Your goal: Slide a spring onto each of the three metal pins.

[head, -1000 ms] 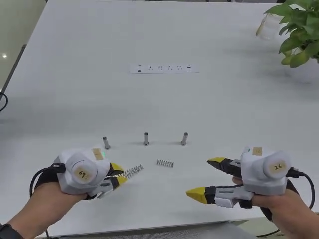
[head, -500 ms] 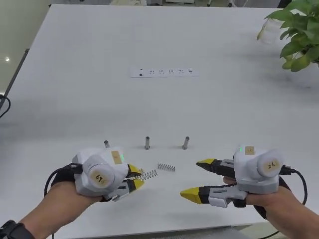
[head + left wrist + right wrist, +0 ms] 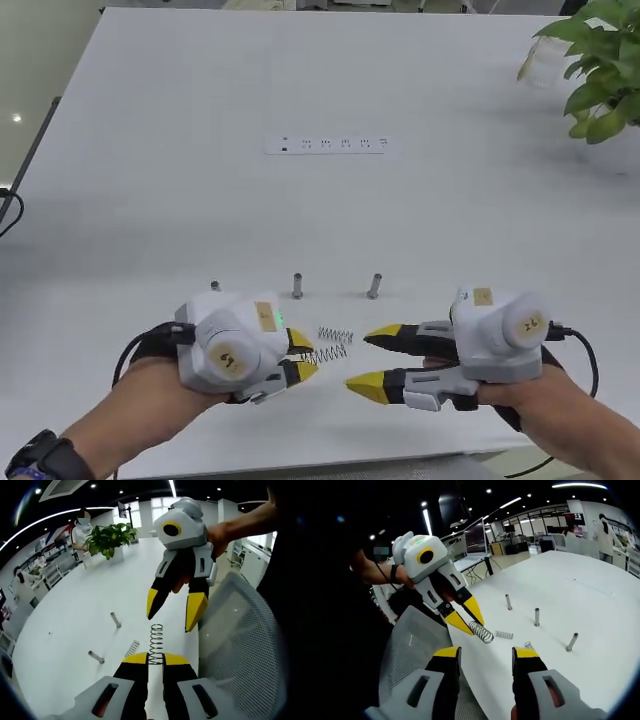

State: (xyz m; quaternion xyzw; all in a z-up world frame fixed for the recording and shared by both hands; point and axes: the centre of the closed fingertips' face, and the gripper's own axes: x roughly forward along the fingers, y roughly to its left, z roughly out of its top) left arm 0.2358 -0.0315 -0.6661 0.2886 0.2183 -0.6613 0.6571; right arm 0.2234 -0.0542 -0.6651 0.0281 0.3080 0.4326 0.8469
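Three short metal pins stand upright in a row on the white table: left pin (image 3: 215,287), middle pin (image 3: 297,286), right pin (image 3: 374,286). My left gripper (image 3: 300,356) is shut on one end of a spring (image 3: 326,354), which sticks out from its tips toward the right gripper. The held spring (image 3: 156,640) rises from between the yellow jaws; it also shows as the held spring (image 3: 482,631). My right gripper (image 3: 368,358) stands open facing it, nothing between its fingers. A loose spring (image 3: 335,335) lies just in front of the pins. Another loose spring (image 3: 529,645) lies near my right jaw.
A white power strip (image 3: 332,146) lies at mid-table farther back. A potted plant (image 3: 600,60) stands at the far right corner. The table's near edge (image 3: 330,462) runs just below both hands. A mesh chair back (image 3: 407,650) is below the table edge.
My left gripper has carried its spring to the right, toward the middle. The right gripper has moved left to meet it, so the two now face each other closely.
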